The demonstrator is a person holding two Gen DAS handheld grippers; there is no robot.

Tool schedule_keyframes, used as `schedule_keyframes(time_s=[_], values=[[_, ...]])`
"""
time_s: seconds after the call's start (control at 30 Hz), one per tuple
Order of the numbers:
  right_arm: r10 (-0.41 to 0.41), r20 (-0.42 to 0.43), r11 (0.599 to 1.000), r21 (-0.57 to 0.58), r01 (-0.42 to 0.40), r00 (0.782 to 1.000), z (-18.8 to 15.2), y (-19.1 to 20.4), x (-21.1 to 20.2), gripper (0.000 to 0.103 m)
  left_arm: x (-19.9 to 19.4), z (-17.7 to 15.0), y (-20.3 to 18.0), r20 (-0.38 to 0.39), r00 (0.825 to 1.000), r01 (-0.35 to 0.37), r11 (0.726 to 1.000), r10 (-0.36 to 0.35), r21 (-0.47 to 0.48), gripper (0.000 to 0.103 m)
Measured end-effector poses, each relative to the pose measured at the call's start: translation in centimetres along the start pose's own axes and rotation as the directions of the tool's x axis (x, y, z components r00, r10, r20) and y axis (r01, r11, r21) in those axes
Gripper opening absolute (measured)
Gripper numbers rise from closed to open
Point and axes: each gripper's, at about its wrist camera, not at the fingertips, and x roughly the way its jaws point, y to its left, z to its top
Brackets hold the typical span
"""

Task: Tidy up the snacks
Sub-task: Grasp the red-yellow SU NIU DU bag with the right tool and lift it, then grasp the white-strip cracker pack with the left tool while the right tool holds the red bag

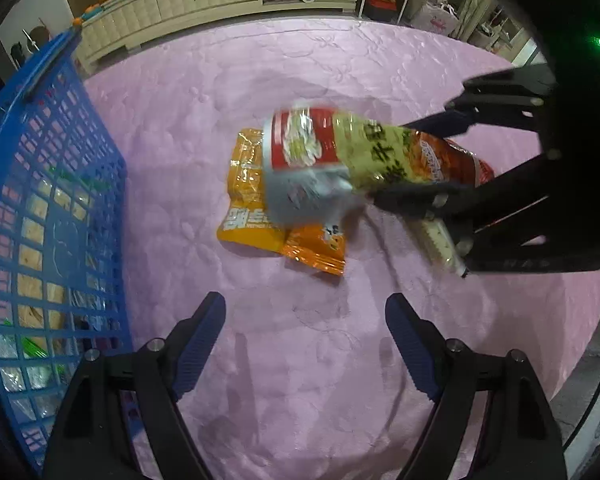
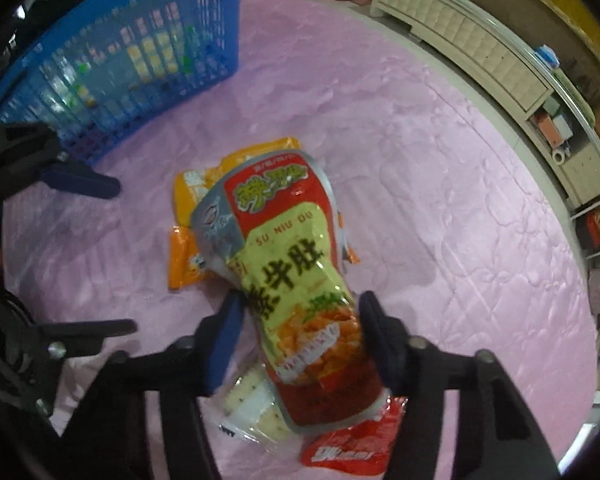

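Observation:
A red, yellow and green snack bag (image 2: pixel 288 264) is pinched at its waist between the pads of my right gripper (image 2: pixel 300 304), which is shut on it. In the left wrist view the same snack bag (image 1: pixel 320 148) hangs blurred from the right gripper (image 1: pixel 400 162), above two orange packets (image 1: pixel 248 200). My left gripper (image 1: pixel 305 300) stands open over bare pink bedspread, with nothing between its fingers. It also shows at the left of the right wrist view as the left gripper (image 2: pixel 112 256). A blue mesh basket (image 1: pixel 60 160) holding several snack packets stands to the left.
Under the held bag lie a white cracker packet (image 2: pixel 252 404) and a red packet (image 2: pixel 348 452). The orange packets (image 2: pixel 184 264) lie beyond them, towards the blue basket (image 2: pixel 140 40). A cream cabinet (image 1: pixel 180 4) lines the far edge of the pink bedspread (image 1: pixel 300 380).

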Motion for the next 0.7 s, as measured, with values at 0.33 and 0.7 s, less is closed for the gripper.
schedule_keyframes(time_s=[0.33, 0.7], values=[[0.025, 0.154, 0.965, 0.253, -0.064, 0.988, -3.5, -1.4, -4.5, 0.041, -3.2, -0.3, 0.0, 0.047, 0.999, 0.001, 1.000, -0.002, 0.018, 0.081], [-0.123, 0.109, 0.855, 0.517, 0.049, 0.986, -9.9, -2.7, -6.3, 0.039, -3.4, 1.1, -2.6, 0.048, 0.999, 0.009, 1.000, -0.010, 0.019, 0.081]])
